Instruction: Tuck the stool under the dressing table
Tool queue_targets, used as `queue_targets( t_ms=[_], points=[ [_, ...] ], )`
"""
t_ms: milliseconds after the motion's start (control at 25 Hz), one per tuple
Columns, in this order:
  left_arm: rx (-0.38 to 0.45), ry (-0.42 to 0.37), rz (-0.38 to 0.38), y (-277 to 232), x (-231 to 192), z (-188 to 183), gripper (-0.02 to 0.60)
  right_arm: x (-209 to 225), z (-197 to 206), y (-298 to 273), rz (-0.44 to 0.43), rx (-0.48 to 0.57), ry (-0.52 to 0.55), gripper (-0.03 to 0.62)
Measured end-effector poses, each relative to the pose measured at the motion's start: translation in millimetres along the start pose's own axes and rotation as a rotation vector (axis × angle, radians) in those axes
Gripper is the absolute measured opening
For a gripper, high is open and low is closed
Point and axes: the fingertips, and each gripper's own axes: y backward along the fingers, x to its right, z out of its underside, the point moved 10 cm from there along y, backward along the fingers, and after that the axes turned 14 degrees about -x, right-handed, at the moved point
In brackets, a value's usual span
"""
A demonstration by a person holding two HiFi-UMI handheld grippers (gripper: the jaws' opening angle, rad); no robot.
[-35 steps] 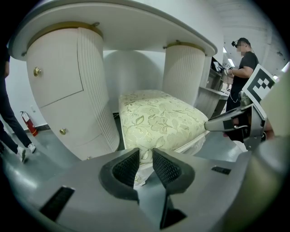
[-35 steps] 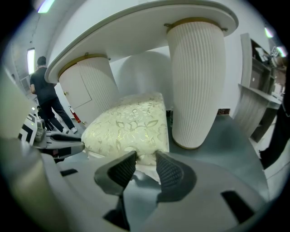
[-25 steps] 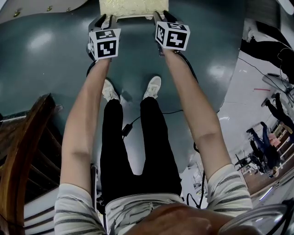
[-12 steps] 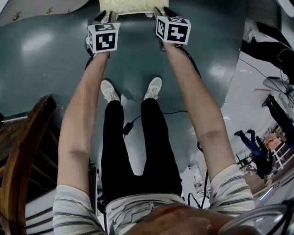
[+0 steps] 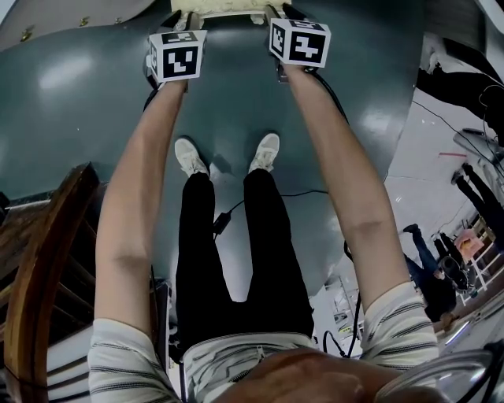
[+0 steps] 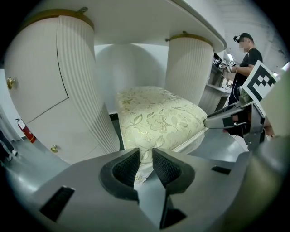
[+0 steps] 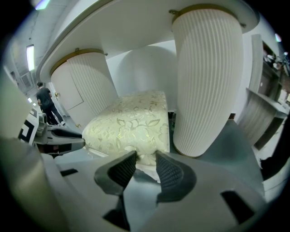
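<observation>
The stool [image 5: 224, 6] has a cream floral cushion [image 6: 156, 115] and shows only as a strip at the top edge of the head view. It sits between the dressing table's two white fluted pedestals [image 6: 81, 81] [image 7: 206, 81], under the tabletop [image 6: 149, 18]. My left gripper [image 6: 146, 165] holds the stool's near left corner, with the cushion's edge between its pads. My right gripper [image 7: 146, 170] holds the near right corner [image 7: 147, 158] the same way. In the head view both arms are stretched forward, left gripper [image 5: 183, 22] and right gripper [image 5: 273, 16] at the stool's edge.
A dark wooden piece of furniture [image 5: 39, 260] stands low at the left. A black cable [image 5: 224, 220] runs across the grey floor by the person's feet. People stand at the right [image 5: 457, 260]. The table's cabinet door with gold knobs [image 6: 31, 90] flanks the left pedestal.
Both grippers and the stool have slid toward the top of the head view, deeper between the pedestals. Less of the cushion shows now.
</observation>
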Motion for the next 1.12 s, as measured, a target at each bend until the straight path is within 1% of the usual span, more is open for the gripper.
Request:
queue_targets(
  t_ms=[440, 760, 1120],
  points=[
    [0.016, 0.006, -0.003, -7.1, -6.1, -15.9, 0.085, 4.1, -16.1, -6.1, 0.005, 0.005, 0.003, 0.132],
    [0.011, 0.015, 0.000, -12.3, -12.7, -25.9, 0.084, 5.4, -28.0, -11.8, 0.004, 0.006, 0.007, 0.132],
    [0.017, 0.002, -0.014, -18.0, -13.5, -39.9, 0.084, 10.9, -41.3, -16.8, 0.015, 0.011, 0.001, 0.132]
  ],
)
